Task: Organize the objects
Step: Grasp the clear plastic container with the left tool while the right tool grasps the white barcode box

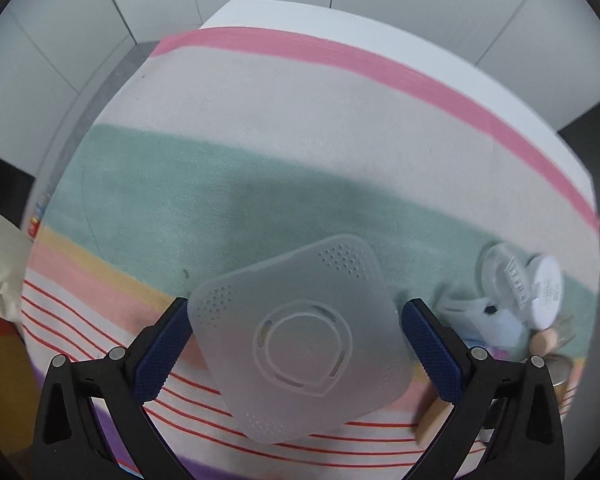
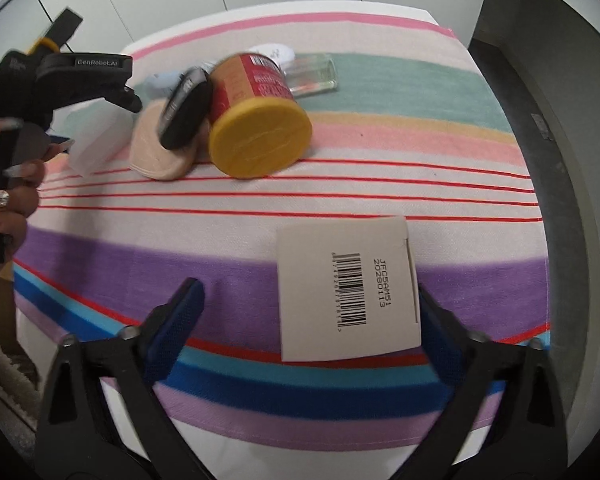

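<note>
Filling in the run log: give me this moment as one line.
left tongs: around frosted lid | right tongs: box between, left pad clear | cloth: striped

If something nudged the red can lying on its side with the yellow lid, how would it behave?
The red can lies on its round side, so it would likely roll rather than slide. The striped cloth may slow it. The black case and beige pad leaning beside it would probably block it that way.

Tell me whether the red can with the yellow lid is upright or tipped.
Tipped. The red can lies on its side on the striped cloth, yellow lid facing the camera.
</note>
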Available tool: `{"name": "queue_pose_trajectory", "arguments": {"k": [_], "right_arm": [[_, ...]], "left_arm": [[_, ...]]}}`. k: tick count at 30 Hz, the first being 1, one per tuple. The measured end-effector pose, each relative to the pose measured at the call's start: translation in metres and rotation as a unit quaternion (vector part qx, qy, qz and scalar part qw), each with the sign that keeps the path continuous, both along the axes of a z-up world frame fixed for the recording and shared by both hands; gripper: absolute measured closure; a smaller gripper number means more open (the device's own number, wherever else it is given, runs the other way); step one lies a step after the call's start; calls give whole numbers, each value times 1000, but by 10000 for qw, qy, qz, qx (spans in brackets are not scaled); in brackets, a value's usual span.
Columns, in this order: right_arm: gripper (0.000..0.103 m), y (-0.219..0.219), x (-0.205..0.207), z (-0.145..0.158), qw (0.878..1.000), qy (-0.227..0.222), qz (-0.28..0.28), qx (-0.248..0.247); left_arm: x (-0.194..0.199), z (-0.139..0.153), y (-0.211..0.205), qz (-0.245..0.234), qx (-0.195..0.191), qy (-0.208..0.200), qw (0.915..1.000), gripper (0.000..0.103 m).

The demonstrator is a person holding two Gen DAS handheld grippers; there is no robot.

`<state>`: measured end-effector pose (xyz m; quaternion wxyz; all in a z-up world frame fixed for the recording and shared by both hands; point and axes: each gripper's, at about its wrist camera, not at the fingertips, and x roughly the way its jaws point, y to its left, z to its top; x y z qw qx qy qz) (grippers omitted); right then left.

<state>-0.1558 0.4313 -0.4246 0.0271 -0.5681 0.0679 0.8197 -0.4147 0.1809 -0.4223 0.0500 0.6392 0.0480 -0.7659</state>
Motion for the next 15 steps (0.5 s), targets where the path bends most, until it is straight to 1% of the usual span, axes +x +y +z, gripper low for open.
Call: {"name": "queue_pose_trajectory", "arguments": {"k": [1, 2, 3, 4, 6, 7, 9, 10, 15], "right_arm": [[28, -1, 1, 1, 9999, 20, 9, 157], [47, -4, 2, 2, 9994, 36, 40, 331], [49, -5, 2, 4, 9989, 53, 67, 459], [49, -3, 3, 5, 9992, 50, 58, 383], [49, 2, 4, 5, 9998, 43, -47, 182], [49, 4, 5, 6, 9997, 34, -98, 218], [49, 5, 6, 6, 9996, 3, -128, 262], [49, 6, 7, 7, 9996, 3, -145, 258], [49, 6, 9, 18, 9995, 80, -181, 257]], "left_arm": [[2, -1, 3, -47, -94, 45, 9999, 3], [5, 0, 3, -45, -99, 93, 9999, 5], [7, 2, 3, -58, -106, 132, 9998, 11], [8, 3, 4, -128, -96, 128, 9998, 14], [12, 1, 4, -187, -131, 112, 9997, 14], [15, 1, 2, -178, -145, 126, 9997, 14], [20, 1, 0, -187, -301, 156, 9993, 14], [24, 1, 0, -225, -401, 177, 9988, 14], [40, 1, -1, -446, -586, 239, 9970, 14]]}}
